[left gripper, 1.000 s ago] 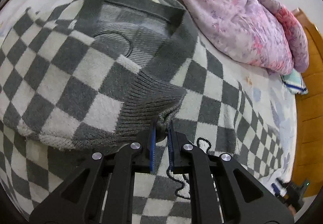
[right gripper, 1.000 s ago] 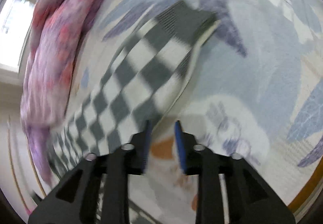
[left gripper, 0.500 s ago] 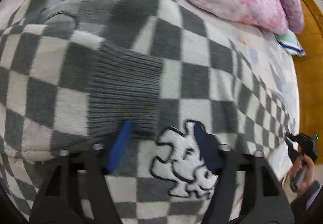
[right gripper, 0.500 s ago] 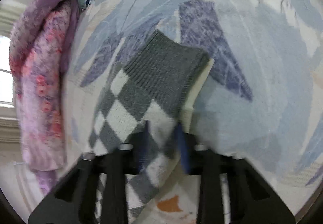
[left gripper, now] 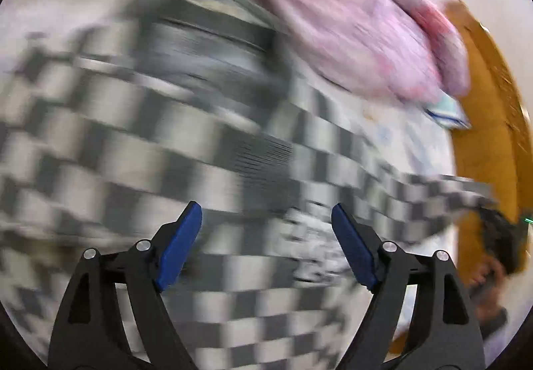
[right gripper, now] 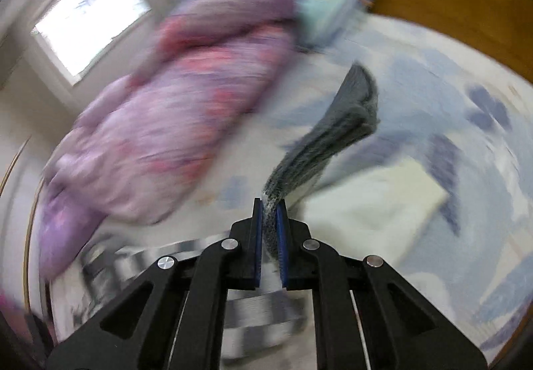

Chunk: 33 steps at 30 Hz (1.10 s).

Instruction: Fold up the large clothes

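Note:
A grey-and-white checkered sweater (left gripper: 140, 150) lies spread on the bed, its folded left sleeve's ribbed cuff (left gripper: 263, 153) resting on the chest. My left gripper (left gripper: 266, 236) is open and empty, held above the sweater's front. My right gripper (right gripper: 269, 206) is shut on the grey ribbed cuff (right gripper: 336, 126) of the other sleeve and holds it lifted off the bed. That sleeve shows in the left wrist view (left gripper: 443, 193) stretched out to the right. Both views are motion-blurred.
A pink-purple quilt (left gripper: 349, 26) is bunched along the far side of the bed; it also shows in the right wrist view (right gripper: 173, 123). A wooden headboard (left gripper: 489, 123) stands at the right. A light blue patterned sheet (right gripper: 466, 143) covers the bed.
My left gripper let go of the left cuff, opened wide and pulled back. My right gripper closed on the right sleeve's cuff and lifted it off the sheet.

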### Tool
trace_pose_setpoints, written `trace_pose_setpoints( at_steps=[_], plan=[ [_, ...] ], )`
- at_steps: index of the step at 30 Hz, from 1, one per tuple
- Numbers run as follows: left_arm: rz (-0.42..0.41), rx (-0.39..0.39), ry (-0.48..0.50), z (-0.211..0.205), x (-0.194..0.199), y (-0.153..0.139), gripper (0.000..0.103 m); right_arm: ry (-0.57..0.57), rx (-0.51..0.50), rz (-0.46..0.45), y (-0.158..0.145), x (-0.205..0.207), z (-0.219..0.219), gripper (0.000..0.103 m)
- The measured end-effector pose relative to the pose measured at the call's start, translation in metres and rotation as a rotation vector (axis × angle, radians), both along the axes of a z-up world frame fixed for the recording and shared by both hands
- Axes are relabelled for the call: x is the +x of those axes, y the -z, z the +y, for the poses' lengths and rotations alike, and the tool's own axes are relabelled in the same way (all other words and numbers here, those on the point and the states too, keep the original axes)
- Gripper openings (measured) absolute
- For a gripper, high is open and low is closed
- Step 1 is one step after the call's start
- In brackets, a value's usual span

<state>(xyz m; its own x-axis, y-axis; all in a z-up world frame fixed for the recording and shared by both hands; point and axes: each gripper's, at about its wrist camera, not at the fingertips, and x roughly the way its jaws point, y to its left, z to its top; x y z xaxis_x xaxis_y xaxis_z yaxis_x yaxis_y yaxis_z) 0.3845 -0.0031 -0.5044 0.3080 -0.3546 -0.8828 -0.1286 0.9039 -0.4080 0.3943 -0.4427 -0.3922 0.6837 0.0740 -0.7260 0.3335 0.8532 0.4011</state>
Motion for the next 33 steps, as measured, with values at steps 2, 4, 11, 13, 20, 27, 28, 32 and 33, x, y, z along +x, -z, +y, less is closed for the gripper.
trace_pose_setpoints(
  at_steps=[2, 4, 11, 13, 20, 27, 28, 32, 33],
  plan=[
    [0.012, 0.059, -0.072, 0.042, -0.006, -0.004, 0.081, -0.091, 0.002, -0.033, -0.015, 0.006, 0.047, 0.007],
    [0.020, 0.101, -0.127, 0.081, -0.012, -0.007, 0.081, -0.182, 0.028, -0.060, -0.027, 0.009, 0.100, 0.007],
    [0.007, 0.122, -0.250, 0.186, -0.041, -0.024, 0.081, -0.455, 0.142, -0.046, -0.022, 0.003, 0.278, 0.007],
    [0.009, 0.124, -0.259, 0.206, -0.052, -0.026, 0.081, -0.521, 0.184, -0.017, -0.009, -0.001, 0.325, 0.007],
    [0.020, 0.120, -0.287, 0.248, -0.078, -0.015, 0.081, -0.716, 0.163, 0.200, 0.078, -0.012, 0.462, 0.009],
    [0.024, 0.092, -0.289, 0.255, -0.084, -0.007, 0.081, -0.708, 0.130, 0.356, 0.109, -0.024, 0.467, 0.037],
    [0.020, 0.084, -0.284, 0.253, -0.082, -0.007, 0.082, -0.698, 0.114, 0.344, 0.101, -0.026, 0.459, 0.042],
    [0.033, 0.070, -0.240, 0.230, -0.064, 0.002, 0.082, -0.604, 0.037, 0.288, 0.074, -0.011, 0.393, 0.042],
    [0.029, 0.078, -0.225, 0.223, -0.058, 0.003, 0.082, -0.573, 0.029, 0.294, 0.074, -0.005, 0.376, 0.032]
  ],
)
